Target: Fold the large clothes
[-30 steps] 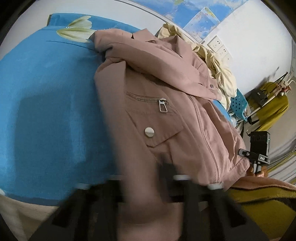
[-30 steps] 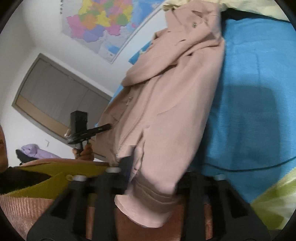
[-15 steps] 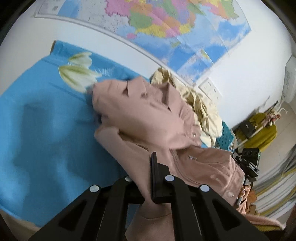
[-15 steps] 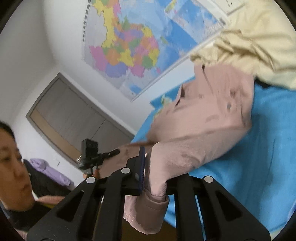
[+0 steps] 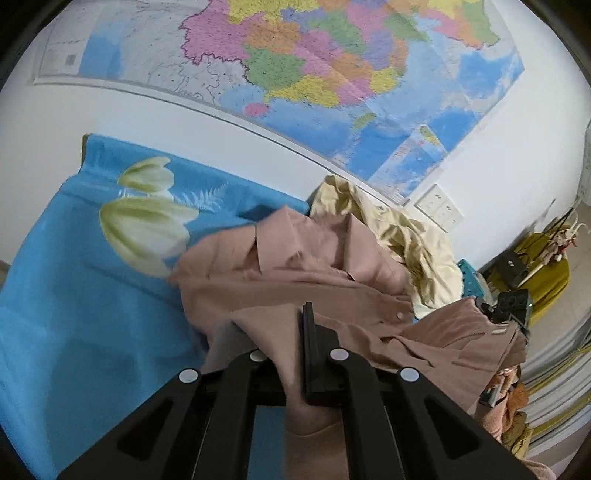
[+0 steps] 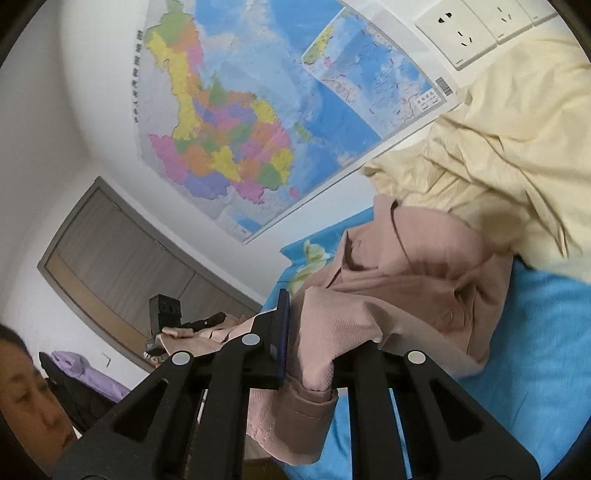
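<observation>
A dusty-pink jacket (image 5: 314, 266) lies on a blue flowered bedsheet (image 5: 74, 295), its collar toward the wall. My left gripper (image 5: 288, 332) is shut on a fold of the jacket's lower edge and holds it raised above the bed. The pink cloth hides one finger and hangs down between the arms. In the right wrist view the jacket (image 6: 424, 258) drapes from my right gripper (image 6: 317, 332), shut on a ribbed hem corner. Each gripper shows small in the other's view, with the raised hem stretched between them.
A crumpled cream cloth (image 5: 406, 236) is heaped at the bed's far end, against the jacket's collar. A large map (image 5: 314, 74) and wall sockets (image 6: 461, 29) fill the wall behind. A person's head (image 6: 22, 387) is at the lower left of the right wrist view. A yellow chair (image 5: 546, 266) stands beyond the bed.
Both grippers have risen and moved toward the wall, carrying the jacket's lower edge up off the bed toward the collar. Both views now tilt higher, showing the map.
</observation>
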Demonstrator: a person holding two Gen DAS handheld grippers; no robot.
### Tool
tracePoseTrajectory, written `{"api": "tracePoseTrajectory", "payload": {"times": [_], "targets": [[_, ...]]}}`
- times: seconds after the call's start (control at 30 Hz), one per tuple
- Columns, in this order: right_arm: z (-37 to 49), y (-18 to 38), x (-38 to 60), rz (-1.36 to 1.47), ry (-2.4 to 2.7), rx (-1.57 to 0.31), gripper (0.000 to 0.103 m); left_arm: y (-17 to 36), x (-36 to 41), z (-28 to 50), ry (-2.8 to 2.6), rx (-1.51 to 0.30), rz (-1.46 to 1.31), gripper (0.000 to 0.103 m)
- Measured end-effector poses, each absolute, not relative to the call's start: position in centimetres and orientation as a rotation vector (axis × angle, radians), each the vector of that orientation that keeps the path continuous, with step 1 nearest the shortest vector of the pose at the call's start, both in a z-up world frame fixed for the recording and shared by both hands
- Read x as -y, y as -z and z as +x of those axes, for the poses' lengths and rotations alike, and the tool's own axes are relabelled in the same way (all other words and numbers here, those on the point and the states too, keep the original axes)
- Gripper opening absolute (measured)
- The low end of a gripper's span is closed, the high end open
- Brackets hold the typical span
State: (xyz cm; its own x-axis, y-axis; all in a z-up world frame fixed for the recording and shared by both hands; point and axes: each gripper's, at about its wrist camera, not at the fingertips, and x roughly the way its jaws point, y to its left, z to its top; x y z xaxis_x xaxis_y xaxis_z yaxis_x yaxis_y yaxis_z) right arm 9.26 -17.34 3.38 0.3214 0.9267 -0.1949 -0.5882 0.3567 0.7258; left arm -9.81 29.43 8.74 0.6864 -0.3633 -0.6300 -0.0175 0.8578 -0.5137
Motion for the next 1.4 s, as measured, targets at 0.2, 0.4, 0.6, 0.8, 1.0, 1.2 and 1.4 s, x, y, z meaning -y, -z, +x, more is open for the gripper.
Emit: {"api": "tracePoseTrajectory", "payload": {"times": [0.2, 0.4, 0.6, 0.8, 1.0, 1.2, 1.4], "targets": [[13.7, -3.6, 16.4, 0.61, -1.008, -0.709, 0.01, -8.5, -30.6, -4.0, 0.164, -0.846, -0.499, 0.003], [18.2, -2.5, 15.8, 0.644, -0.939, -0.765, 0.01, -6.7, -32.0, 0.8, 0.138, -0.907, -0.513, 0.003], [21.4, -0.8, 14.5, 0.648, -0.887, -0.84, 0.01, -4.4, -32.7, 4.2, 0.113, -0.967, -0.518, 0.003], [23.1, 0.3, 14.0, 0.656, -0.846, -0.884, 0.015, -2.1, -33.3, 6.5, 0.081, -1.013, -0.532, 0.003], [21.9, -0.3, 13.6, 0.576, -0.856, -0.878, 0.077, -0.1, -34.0, 7.9, 0.077, -1.052, -0.564, 0.003], [17.5, -0.6, 11.4, 0.401, -0.942, -0.855, 0.079, 0.7, -34.4, 8.6, 0.089, -1.07, -0.58, 0.003], [19.8, 0.2, 10.2, 0.439, -0.942, -0.884, 0.03, 0.9, -34.4, 9.2, 0.106, -1.082, -0.587, 0.007]]}}
